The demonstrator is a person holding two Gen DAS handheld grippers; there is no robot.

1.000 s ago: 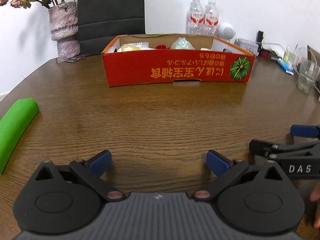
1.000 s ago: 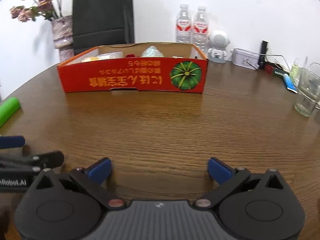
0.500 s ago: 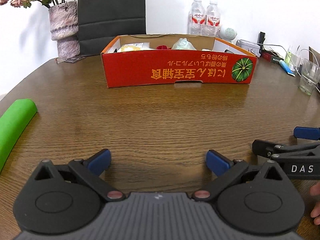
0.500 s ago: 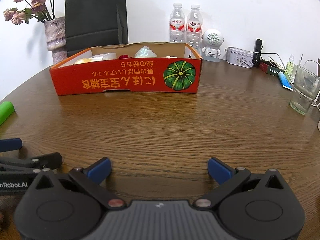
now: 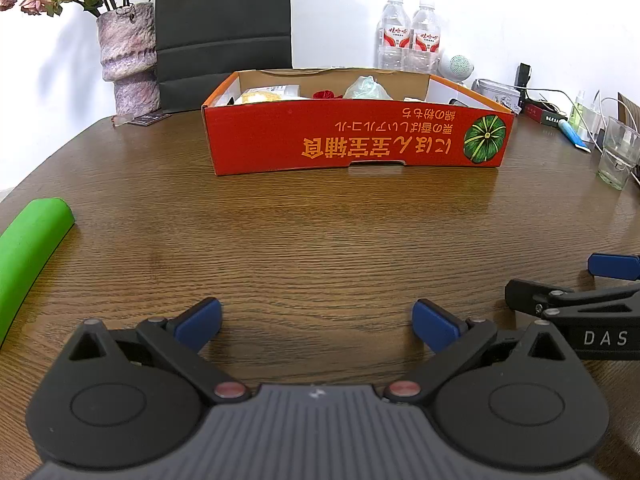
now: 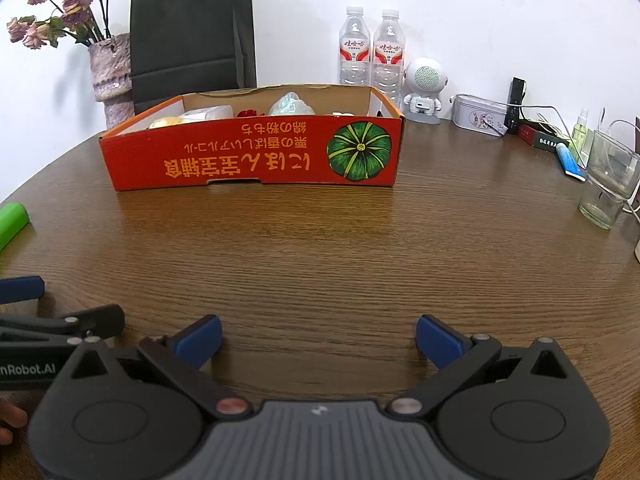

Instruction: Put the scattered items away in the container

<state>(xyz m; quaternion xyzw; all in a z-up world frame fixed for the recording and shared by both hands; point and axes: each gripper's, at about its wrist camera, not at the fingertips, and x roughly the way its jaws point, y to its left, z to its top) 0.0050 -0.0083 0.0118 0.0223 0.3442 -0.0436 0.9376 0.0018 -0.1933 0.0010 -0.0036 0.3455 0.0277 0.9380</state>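
**Both grippers empty at the near edge, box already loaded**

Nearest the cameras, the left gripper (image 5: 316, 322) and the right gripper (image 6: 318, 338) sit low over the near edge of the wooden table (image 5: 320, 248), side by side. Each has its blue-padded fingers spread wide with nothing between them. In the left wrist view the right gripper shows at the right edge of the frame; in the right wrist view the left one shows at the left edge.

Between the grippers and the box, the middle of the table is bare wood. The only loose thing close by is a green roll (image 5: 28, 248), lying along the table's left edge, well apart from both grippers.

Further back, toward the far edge, stands the red cardboard box (image 6: 256, 160), open at the top. Inside it I can see a pale packet (image 6: 208, 114), something small and red (image 6: 248, 113) and a crumpled clear bag (image 6: 290, 106); the rest of its floor is hidden behind the front wall.

Along the far and right edges are a vase of dried flowers (image 6: 110, 76), a black paper bag (image 6: 192, 36), two water bottles (image 6: 370, 50) and a drinking glass (image 6: 608, 184).

The gathering looks finished or nearly so. If the green roll counts as scattered, the next move falls to the left gripper: swing out to the left edge, close across the roll's width and carry it over the box's front wall.
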